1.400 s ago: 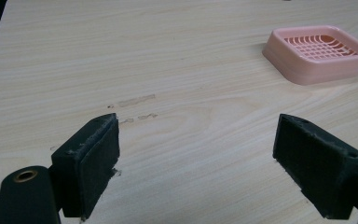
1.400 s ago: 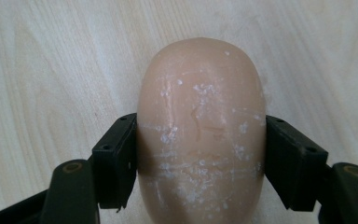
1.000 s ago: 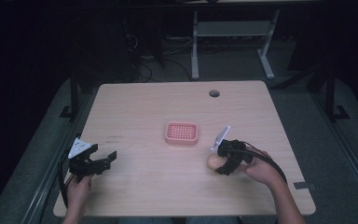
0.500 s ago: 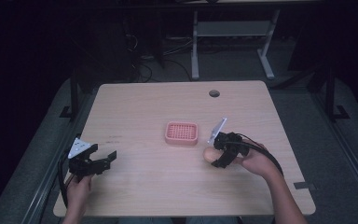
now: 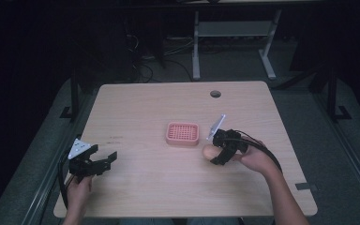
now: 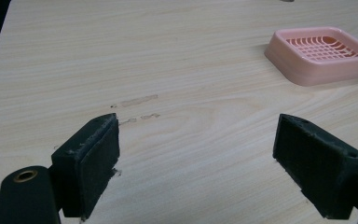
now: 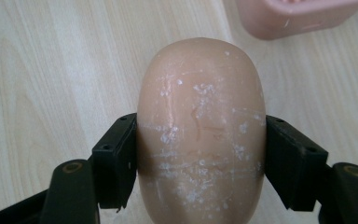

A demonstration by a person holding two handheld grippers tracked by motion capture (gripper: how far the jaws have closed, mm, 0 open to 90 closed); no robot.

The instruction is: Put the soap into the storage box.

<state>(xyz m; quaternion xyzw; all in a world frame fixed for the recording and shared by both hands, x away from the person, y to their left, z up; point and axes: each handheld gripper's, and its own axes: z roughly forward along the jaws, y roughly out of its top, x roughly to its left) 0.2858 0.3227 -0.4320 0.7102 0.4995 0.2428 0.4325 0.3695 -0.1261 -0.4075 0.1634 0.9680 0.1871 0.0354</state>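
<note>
L gripper (image 5: 104, 159) sits near the table's front-left corner, held from below by the person's L hand (image 5: 78, 190), grey plate on top, cable trailing back toward the edge. Jaws wide apart, nothing btwn them. In the left gripper view its pads (image 6: 91, 161) frame bare wood table (image 6: 168, 60), w/ a few faint scuff marks just ahead of the left-hand pad. Pink soap dish (image 6: 319, 53) lies ahead and off to the right-hand side of that gripper, well apart from it; slotted grid top visible, nothing seen in it.

Moving right in the high view: soap dish (image 5: 183, 133) sits about mid-table, upright, flat on the wood. Just beyond it to the right and slightly nearer the person is the soap bar (image 5: 209, 151), peach-coloured, rounded oval.

R gripper (image 5: 215, 154) has the soap clamped. Right gripper view: jaws closed partway, one pad (image 7: 116, 161) pressed on each long side of the soap bar (image 7: 200, 135), bar's far end sticking out past the jaw tips. Surface of bar scratched, w/ white flecks. Dish corner (image 7: 298, 16) shows just ahead of the bar, up and to the right of the jaws, near but not touching. Can't tell whether the bar rests on the table or is lifted just clear of it. R hand (image 5: 253, 159) grips the tool from behind, forearm running back to the table's front edge, cable looping over the wrist.
</note>
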